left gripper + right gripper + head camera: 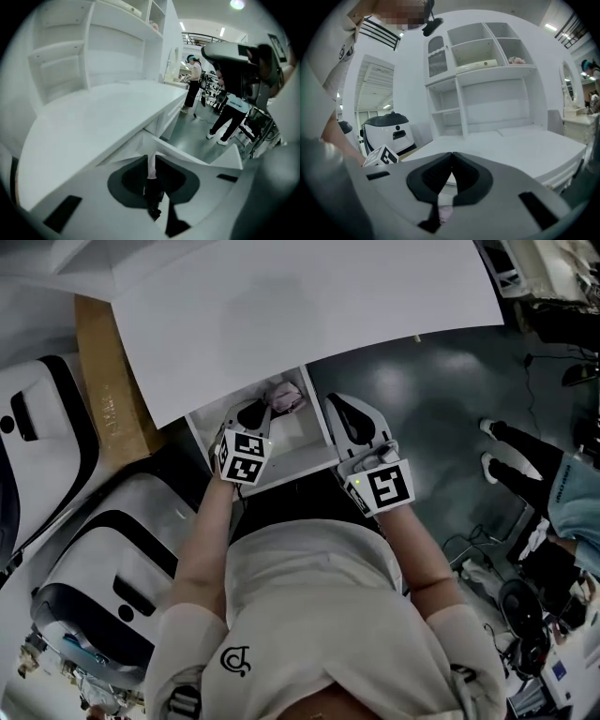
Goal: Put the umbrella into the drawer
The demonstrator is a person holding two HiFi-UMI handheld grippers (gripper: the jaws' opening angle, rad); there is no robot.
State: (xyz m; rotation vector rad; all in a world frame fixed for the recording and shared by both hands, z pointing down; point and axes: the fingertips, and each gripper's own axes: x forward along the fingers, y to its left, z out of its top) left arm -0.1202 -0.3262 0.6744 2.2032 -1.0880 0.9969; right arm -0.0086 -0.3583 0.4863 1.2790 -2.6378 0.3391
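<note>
A pink folded umbrella (286,397) lies at the back of the open white drawer (292,468) under the white desk top (309,306). My left gripper (251,413) hangs over the drawer's left part, pointing down into it. In the left gripper view its jaws (151,157) stand almost together, with only a thin slit and nothing held. My right gripper (349,415) is beside the drawer's right wall, above the grey floor. Its jaw tips (451,154) touch, with nothing between them. A bit of pink, the umbrella (445,213), shows below them.
Two white-and-black machines (103,559) and a cardboard sheet (108,381) stand to the left. A person's legs (525,460) and cables are on the floor at right. A white shelf unit (487,65) rises at the desk's back. More people (232,110) stand farther off.
</note>
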